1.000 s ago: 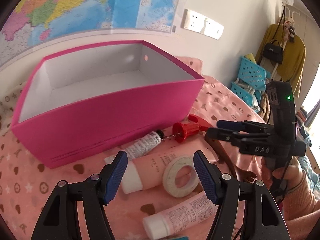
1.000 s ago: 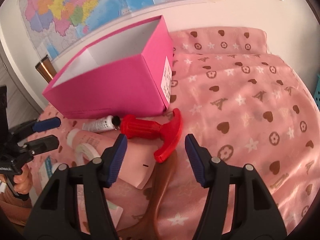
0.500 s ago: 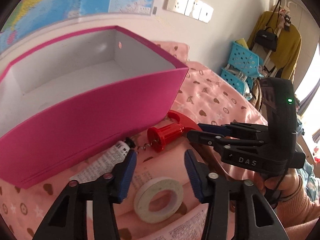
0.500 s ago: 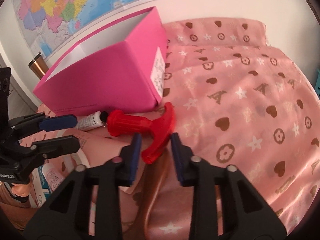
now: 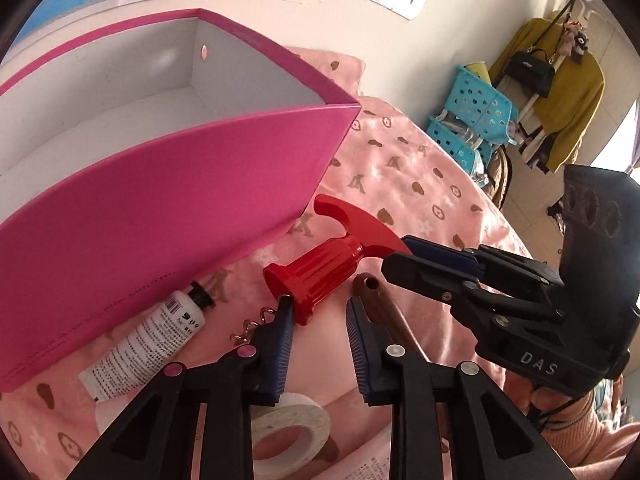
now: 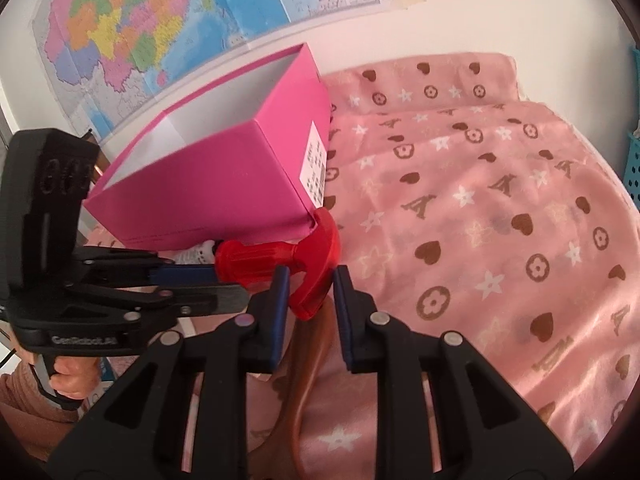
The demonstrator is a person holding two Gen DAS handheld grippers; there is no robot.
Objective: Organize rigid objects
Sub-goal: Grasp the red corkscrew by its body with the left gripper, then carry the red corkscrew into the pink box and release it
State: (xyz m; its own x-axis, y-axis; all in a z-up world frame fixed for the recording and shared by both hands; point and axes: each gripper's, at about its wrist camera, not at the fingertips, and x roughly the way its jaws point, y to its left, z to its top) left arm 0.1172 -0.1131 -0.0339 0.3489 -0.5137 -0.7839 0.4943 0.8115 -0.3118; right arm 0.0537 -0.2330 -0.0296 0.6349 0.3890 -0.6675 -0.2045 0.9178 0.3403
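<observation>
A red corkscrew [image 5: 324, 268] with a T-handle lies on the pink cloth beside an open pink box [image 5: 168, 192]. My right gripper [image 6: 307, 288] is shut on the corkscrew's red handle [image 6: 320, 268]. My left gripper [image 5: 318, 314] is partly open, its left pad touching the corkscrew's barrel rim near the metal spiral [image 5: 250, 326]. The box [image 6: 224, 184] is empty.
A white tube [image 5: 148, 344] lies along the box front. A roll of white tape [image 5: 292, 432] sits below my left gripper. A brown shoehorn-like stick [image 5: 380, 300] lies under the corkscrew. Blue baskets [image 5: 476, 120] stand at the far right.
Both grippers moved forward to the corkscrew. My right gripper narrowed from wide open and closed on the red handle. My left gripper narrowed and came up to the barrel end.
</observation>
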